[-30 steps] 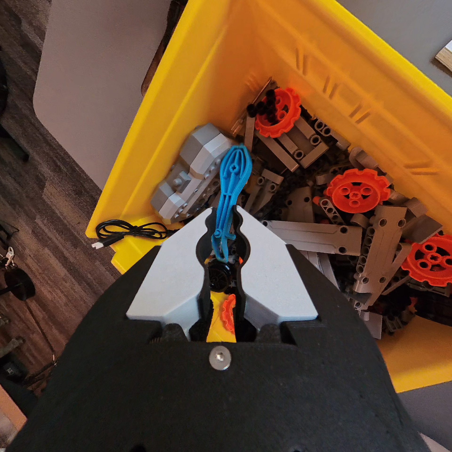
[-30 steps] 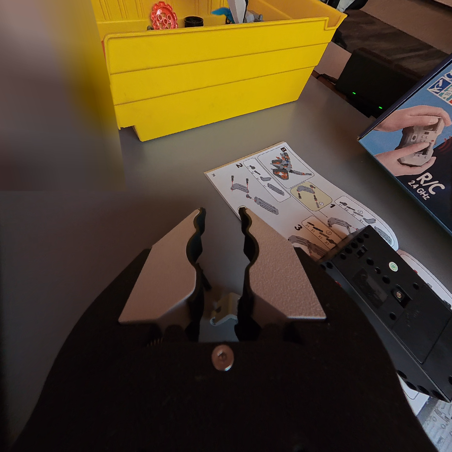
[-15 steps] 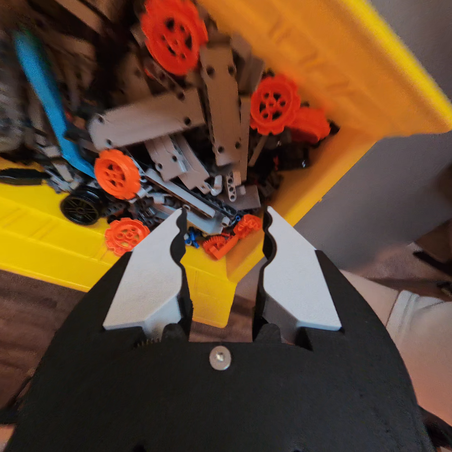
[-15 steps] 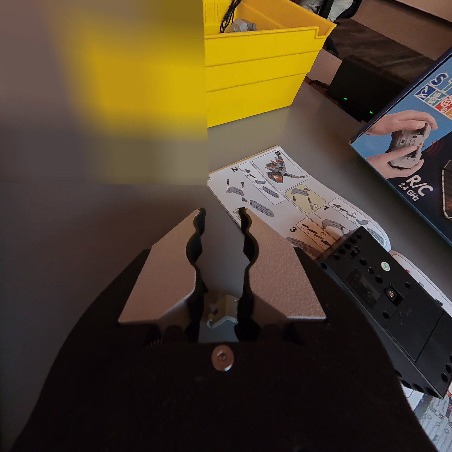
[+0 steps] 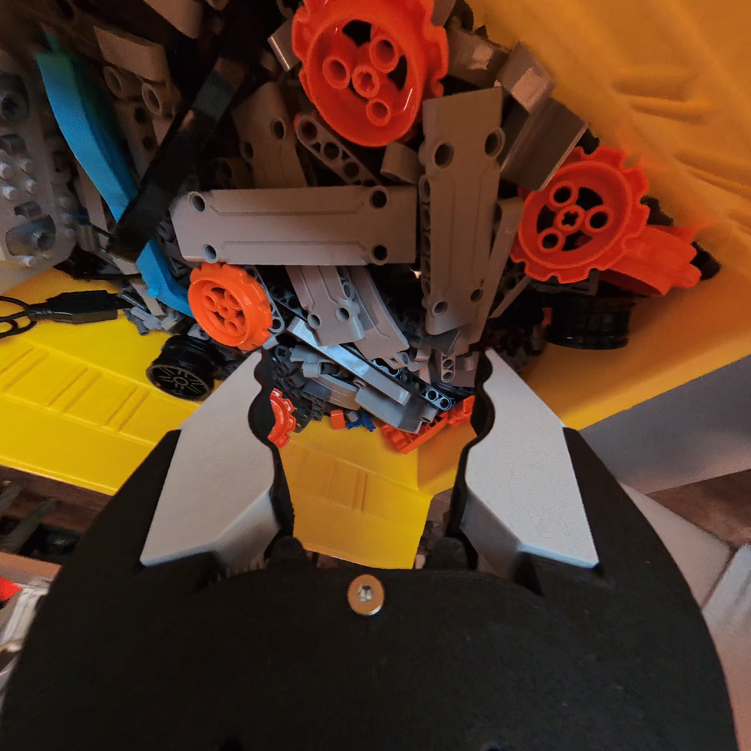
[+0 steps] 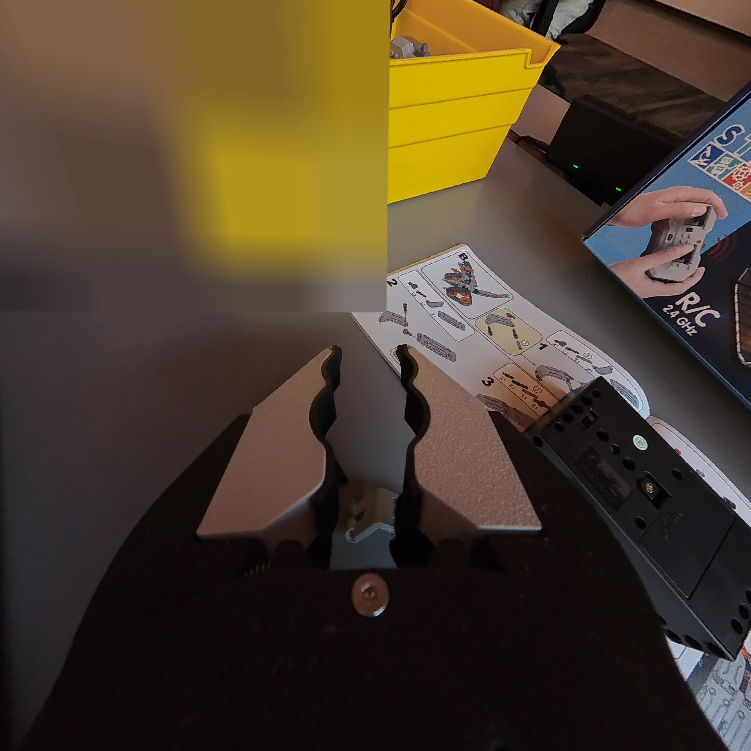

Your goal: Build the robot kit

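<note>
My left gripper [image 5: 374,357] is open wide and empty, low over a yellow bin [image 5: 81,426] of building parts. Between its fingertips lie a grey beam [image 5: 365,386] and small orange pieces, with a small orange gear [image 5: 280,418] against the left finger. Beyond are a grey panel [image 5: 292,227], orange wheels [image 5: 365,73] [image 5: 577,219] [image 5: 229,304] and a blue part [image 5: 89,134]. My right gripper [image 6: 369,351] hovers above the grey table [image 6: 528,227], jaws nearly together, gripping a small grey part [image 6: 372,516] deep between them.
A black wheel [image 5: 181,374] and a black cable [image 5: 61,309] lie at the bin's left. In the right wrist view an instruction sheet [image 6: 487,325], a black battery box [image 6: 650,508], a blue carton [image 6: 691,244] and the bin [image 6: 447,122] are on the table. The black wheel [image 5: 181,374] lies some 4 centimetres from my left tips, 35 centimetres from my right tips.
My left gripper let go of the blue part, opened wide, swung to another side of the bin and moved closer to the pile. The right gripper turned slightly and keeps its grey part.
</note>
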Available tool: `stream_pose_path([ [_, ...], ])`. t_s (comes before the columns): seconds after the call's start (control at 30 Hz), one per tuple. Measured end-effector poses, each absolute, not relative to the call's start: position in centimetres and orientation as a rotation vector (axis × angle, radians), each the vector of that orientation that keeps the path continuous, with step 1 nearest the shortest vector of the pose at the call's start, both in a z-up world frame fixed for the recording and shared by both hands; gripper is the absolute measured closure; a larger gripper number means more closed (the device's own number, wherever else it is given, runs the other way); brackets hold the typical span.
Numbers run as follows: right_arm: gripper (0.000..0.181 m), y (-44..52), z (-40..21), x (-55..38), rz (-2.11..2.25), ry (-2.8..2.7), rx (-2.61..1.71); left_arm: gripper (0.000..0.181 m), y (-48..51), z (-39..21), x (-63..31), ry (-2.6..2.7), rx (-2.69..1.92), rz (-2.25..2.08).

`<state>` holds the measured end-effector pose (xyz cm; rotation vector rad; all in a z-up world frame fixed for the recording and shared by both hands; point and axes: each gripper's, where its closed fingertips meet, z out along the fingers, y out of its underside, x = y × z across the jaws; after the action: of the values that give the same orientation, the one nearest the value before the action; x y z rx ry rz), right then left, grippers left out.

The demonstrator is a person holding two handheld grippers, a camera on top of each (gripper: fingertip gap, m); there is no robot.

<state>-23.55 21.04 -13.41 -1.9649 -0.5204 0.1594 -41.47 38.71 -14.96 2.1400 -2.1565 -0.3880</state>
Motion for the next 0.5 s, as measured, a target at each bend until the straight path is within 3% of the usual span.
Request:
stream_pose_path([
  [0.17,0.153,21.0,-13.4,-23.6,0.158,-0.522,-1.965,0.1,38.5,-14.3,-40.4,-2.298,2.085,-0.327],
  [0.3,0.153,21.0,-13.4,-23.5,0.16,-0.521,-1.965,0.133,37.2,-13.6,-38.0,-2.539,1.955,-0.161],
  [0.5,0.153,21.0,-13.4,-23.6,0.162,-0.523,-1.966,0.123,36.7,-15.3,-38.2,-2.469,1.893,-0.262],
])
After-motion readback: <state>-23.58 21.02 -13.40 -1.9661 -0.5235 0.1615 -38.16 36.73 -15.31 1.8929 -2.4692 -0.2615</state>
